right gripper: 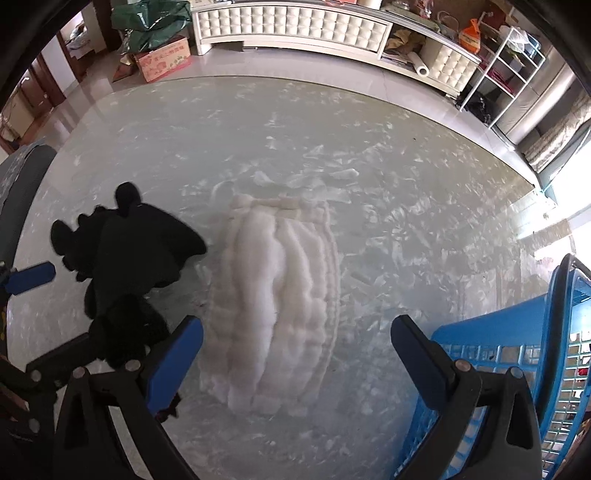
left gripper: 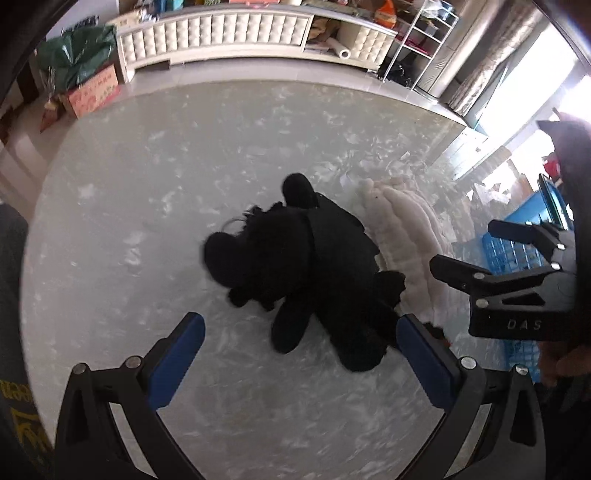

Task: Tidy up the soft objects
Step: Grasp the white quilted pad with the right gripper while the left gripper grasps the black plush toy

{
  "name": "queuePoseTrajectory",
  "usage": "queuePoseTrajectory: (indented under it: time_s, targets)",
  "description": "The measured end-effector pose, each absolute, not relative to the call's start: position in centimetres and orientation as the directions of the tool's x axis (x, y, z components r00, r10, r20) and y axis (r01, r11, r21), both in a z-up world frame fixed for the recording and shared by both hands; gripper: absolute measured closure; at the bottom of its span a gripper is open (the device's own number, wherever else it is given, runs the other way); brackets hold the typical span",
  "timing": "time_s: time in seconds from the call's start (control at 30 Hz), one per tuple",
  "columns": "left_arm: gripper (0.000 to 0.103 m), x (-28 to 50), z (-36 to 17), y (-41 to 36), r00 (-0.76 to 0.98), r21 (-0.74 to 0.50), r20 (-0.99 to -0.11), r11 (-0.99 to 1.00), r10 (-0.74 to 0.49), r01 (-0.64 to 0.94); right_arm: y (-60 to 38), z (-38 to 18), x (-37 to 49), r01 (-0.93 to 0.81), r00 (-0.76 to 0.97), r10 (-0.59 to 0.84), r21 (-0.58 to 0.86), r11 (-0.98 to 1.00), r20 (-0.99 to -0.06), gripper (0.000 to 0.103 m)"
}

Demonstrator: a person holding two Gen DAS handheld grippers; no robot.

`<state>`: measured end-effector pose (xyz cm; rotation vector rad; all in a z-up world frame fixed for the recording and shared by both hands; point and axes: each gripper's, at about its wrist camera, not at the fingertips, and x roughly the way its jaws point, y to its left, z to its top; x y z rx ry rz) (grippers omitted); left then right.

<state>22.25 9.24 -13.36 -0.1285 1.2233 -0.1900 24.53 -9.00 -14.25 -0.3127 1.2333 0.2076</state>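
A black plush toy [left gripper: 306, 266] lies on the round marbled table [left gripper: 147, 184]. It also shows in the right wrist view [right gripper: 129, 258]. A white fluffy cushion [right gripper: 277, 299] lies just right of it, and shows in the left wrist view [left gripper: 406, 236]. My left gripper [left gripper: 299, 354] is open just in front of the plush, its right finger touching the toy's lower end. My right gripper [right gripper: 295, 354] is open over the near end of the white cushion. A blue plastic basket [right gripper: 524, 362] stands at the right.
The right gripper's black body [left gripper: 517, 288] sits at the right of the left wrist view, beside the basket [left gripper: 517, 243]. A white tufted cabinet [right gripper: 295, 26], a cardboard box [right gripper: 162, 59] and a wire rack [right gripper: 506, 62] stand beyond the table.
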Motion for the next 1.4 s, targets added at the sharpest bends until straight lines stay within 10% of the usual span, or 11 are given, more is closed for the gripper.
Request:
queuePoseTrajectory:
  time_s: [0.73, 1.0, 1.1, 1.4]
  targets:
    - [0.0, 26.3, -17.4, 7.2, 0.224, -0.199, -0.958, 0.978, -0.182, -0.056, -10.1, -17.7, 27.5, -0.281, 0.244, -0.007, -0.078, 0.957, -0.97, 0.002]
    - [0.022, 26.4, -17.1, 6.7, 0.237, -0.219, -0.948, 0.976, -0.213, 0.001, -9.1, -18.6, 27.0, -0.304, 0.228, 0.05, -0.023, 0.952, -0.972, 0.034]
    - [0.05, 26.3, -17.0, 6.7, 0.231, -0.242, -0.943, 0.97, -0.239, 0.015, -8.4, -18.5, 26.3, -0.322, 0.225, 0.077, 0.0, 0.947, -0.971, 0.052]
    - [0.051, 24.4, -16.2, 7.2, 0.236, -0.241, -0.937, 0.965, -0.259, 0.102, -8.1, -18.3, 24.2, -0.375, 0.22, 0.15, 0.058, 0.925, -0.964, 0.082]
